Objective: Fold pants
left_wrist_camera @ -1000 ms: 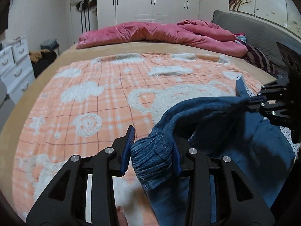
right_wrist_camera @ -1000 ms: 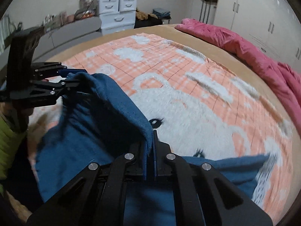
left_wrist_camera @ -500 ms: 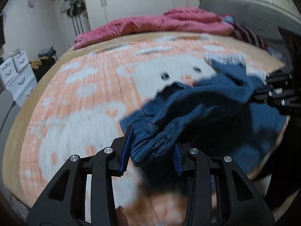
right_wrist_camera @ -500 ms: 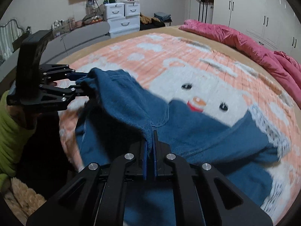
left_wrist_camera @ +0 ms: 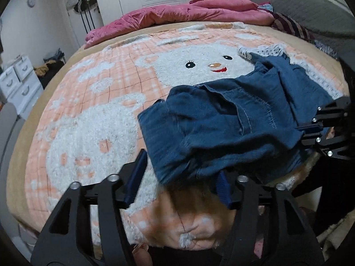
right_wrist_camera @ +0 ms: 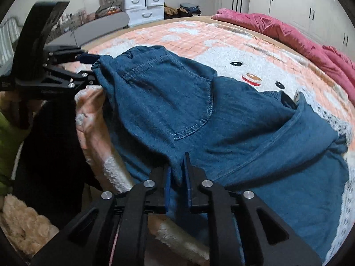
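Claws opening; pants stretch waistband-near, legs away.

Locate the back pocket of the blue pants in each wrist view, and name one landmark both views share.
Left wrist view: the pocket lies right of centre, on the folded-over layer of the blue pants.
Right wrist view: the pocket sits just left of centre, its stitched point towards the camera.
Shared landmark: the embroidered face on the blanket, beyond the pants.
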Tool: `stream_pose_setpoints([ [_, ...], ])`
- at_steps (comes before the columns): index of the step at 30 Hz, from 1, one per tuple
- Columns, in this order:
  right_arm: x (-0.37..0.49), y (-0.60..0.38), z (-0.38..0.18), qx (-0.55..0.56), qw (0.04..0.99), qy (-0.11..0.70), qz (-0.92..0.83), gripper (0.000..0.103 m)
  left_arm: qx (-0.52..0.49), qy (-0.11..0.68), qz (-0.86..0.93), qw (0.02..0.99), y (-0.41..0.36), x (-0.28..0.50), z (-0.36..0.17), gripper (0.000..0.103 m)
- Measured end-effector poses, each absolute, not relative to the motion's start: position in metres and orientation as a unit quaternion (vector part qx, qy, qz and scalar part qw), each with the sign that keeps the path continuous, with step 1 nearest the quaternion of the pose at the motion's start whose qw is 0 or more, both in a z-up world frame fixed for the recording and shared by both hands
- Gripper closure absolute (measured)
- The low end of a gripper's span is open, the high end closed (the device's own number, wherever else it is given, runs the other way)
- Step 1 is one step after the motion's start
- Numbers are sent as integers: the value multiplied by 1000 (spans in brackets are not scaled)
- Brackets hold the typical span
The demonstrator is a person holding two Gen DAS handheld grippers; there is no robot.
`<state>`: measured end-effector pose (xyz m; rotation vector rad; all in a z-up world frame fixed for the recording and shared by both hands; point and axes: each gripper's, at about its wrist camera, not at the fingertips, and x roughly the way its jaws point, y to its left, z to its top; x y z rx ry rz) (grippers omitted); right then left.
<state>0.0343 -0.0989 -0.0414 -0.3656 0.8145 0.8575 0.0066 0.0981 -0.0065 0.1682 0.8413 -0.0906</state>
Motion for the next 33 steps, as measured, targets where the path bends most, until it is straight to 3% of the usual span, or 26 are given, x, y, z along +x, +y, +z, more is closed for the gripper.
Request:
stream_pose_setpoints([
  [10, 18, -97, -45, -146, 801, 387, 434, 86, -1, 365, -69, 929, 99, -13, 37, 47],
  [14, 15, -101, -46, -143, 798, 390, 436, 84, 33, 379, -92, 920, 60, 8, 23, 47],
  [18, 14, -115, -43, -115, 794, 403, 440, 78, 37, 445, -72, 892, 58, 28, -27, 48],
  [22, 8, -128, -25, -92, 810, 387, 432, 68, 46, 434, -70, 897, 54, 25, -28, 48],
  [27, 21, -132, -4, -51, 831, 362, 420, 63, 51, 432, -67, 898, 53, 25, -32, 48],
  [33, 48, -134, -50, -59, 824, 441, 351, 63, 51, 432, -68, 898, 53, 27, -32, 48],
])
